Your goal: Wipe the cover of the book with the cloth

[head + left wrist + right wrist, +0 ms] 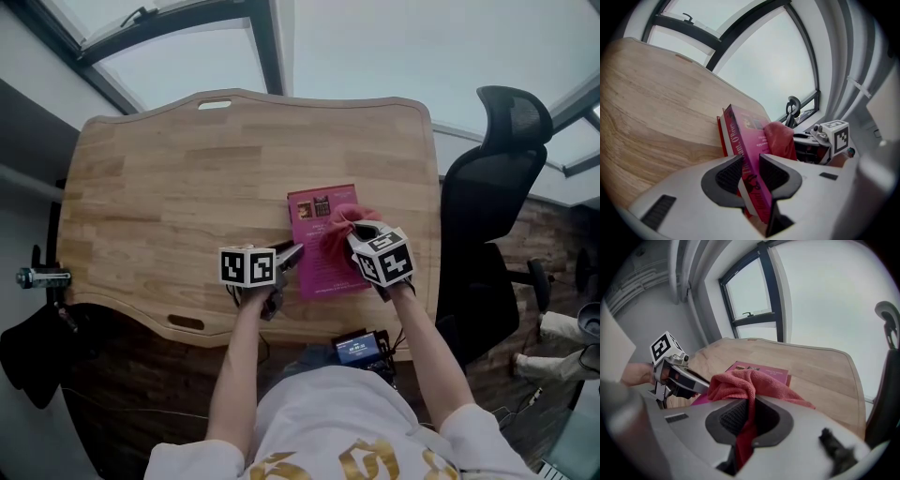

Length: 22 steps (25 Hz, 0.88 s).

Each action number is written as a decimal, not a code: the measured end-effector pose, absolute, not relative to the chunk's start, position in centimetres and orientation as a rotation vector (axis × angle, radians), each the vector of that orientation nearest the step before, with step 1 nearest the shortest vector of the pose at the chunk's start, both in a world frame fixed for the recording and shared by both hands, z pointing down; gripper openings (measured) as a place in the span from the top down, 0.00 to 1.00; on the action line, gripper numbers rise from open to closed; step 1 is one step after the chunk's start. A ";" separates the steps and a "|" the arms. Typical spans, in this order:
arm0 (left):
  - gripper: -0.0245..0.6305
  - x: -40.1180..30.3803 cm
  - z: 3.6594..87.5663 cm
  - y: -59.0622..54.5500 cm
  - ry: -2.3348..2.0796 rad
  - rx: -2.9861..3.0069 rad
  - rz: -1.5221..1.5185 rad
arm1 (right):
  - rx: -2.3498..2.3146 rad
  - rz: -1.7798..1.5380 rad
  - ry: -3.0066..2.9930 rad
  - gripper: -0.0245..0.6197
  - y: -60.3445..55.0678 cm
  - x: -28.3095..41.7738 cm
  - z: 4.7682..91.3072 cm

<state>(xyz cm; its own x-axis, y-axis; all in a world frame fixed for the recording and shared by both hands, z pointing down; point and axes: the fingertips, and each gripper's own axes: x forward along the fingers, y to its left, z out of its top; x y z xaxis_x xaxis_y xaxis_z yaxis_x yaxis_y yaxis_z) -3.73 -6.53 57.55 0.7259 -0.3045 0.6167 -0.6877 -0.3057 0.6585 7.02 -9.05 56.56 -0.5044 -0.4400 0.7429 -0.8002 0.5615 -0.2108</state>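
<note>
A magenta book (319, 246) lies on the wooden table (169, 187) near its front right. My left gripper (287, 262) is shut on the book's near left edge; in the left gripper view the book (745, 140) runs between the two pads (729, 176). My right gripper (354, 236) is shut on a red cloth (339, 230) that rests bunched on the cover's right half. In the right gripper view the cloth (740, 383) is pinched between the jaws and spreads over the book (761, 369); the left gripper (689, 380) shows at the left.
A black office chair (487, 206) stands just right of the table. A small device with a lit screen (359, 349) sits below the table's front edge. A black clamp (42, 277) hangs at the table's left side. Bare wood lies left of and behind the book.
</note>
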 end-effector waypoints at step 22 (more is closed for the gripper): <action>0.77 -2.9 57.7 -6.6 -0.712 1.895 0.475 | 1.015 0.693 -2.146 0.90 -12.0 7.5 56.5</action>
